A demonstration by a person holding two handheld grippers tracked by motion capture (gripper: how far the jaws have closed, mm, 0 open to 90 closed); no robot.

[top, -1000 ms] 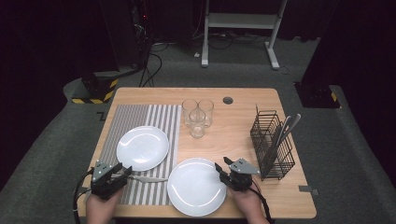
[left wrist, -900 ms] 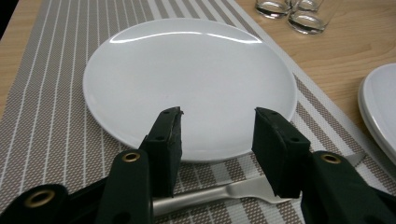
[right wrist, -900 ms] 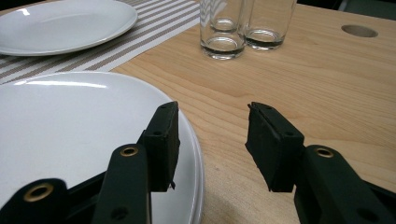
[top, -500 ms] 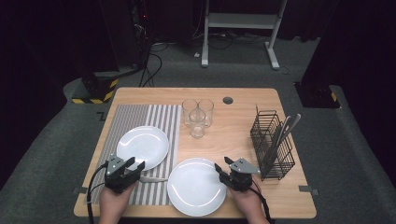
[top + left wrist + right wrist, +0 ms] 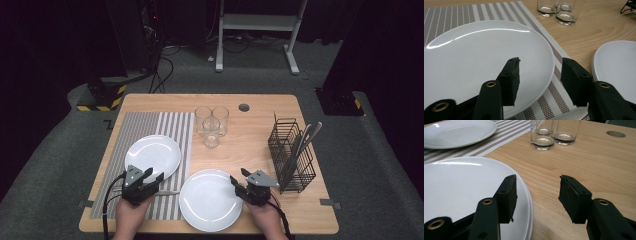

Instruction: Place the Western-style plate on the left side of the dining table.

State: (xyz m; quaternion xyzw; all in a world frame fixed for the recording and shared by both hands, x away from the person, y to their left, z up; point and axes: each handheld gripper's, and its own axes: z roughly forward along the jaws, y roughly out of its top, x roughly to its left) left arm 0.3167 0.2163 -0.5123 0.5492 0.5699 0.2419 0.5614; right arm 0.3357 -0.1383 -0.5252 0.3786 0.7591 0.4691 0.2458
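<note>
Both grippers sit at the near edge of the table (image 5: 280, 107), each at a plate rim, neither gripping yet.

Left gripper (image 5: 148, 176): jaws apart, just been opening. In its own view one jaw hangs over the near rim of the left plate (image 5: 474, 57) and the other over the striped mat (image 5: 554, 100) beside it. The rim lies between the jaws, pads not pressing on it. This plate lies flat on the mat.

Right gripper (image 5: 236, 184): jaws apart, also just been opening. In its own view one jaw is above the right edge of the near plate (image 5: 456, 187), the other over bare wood. No contact that I can make out. This plate rests on the wood, its left edge just at the mat.

Elsewhere: three glasses (image 5: 211, 124) stand clustered mid-table; a wire rack (image 5: 292, 155) at the right holds some cutlery; a utensil (image 5: 167, 192) lies on the mat between the plates.

Judgement: early stage. Both plates lie where they are, nothing is lifted. Approach looks done; closing on the rims and moving the plates remain.
</note>
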